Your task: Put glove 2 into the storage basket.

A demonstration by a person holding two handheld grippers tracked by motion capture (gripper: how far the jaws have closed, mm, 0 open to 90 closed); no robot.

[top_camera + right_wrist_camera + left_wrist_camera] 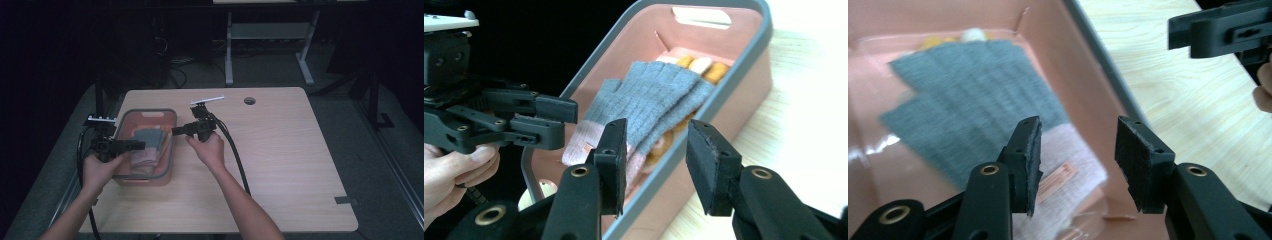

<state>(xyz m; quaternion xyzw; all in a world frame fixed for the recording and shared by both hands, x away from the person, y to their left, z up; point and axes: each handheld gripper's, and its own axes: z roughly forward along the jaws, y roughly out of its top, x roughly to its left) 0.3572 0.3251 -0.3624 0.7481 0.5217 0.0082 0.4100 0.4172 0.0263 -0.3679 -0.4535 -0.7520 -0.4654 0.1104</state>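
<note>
A pink bin with a grey rim [150,111] stands on the left part of the wooden table. In it lie grey knit gloves [149,137] with pink cuffs, and orange and white fingertips [701,67] peek out beneath them. My left gripper [141,146] hovers over the bin's near left side, pointing right. Its jaws are open above the gloves [973,100] with nothing between them. My right gripper [175,131] points left at the bin's right rim [744,65], open and empty, with the gloves [654,95] just beyond its jaws. The two grippers face each other across the bin.
The tabletop [280,150] stretches bare to the right of the bin, with a round cable hole [249,100] near the far edge and a grey tape strip [346,201] at the near right. Black cables [235,155] trail from both grippers toward me.
</note>
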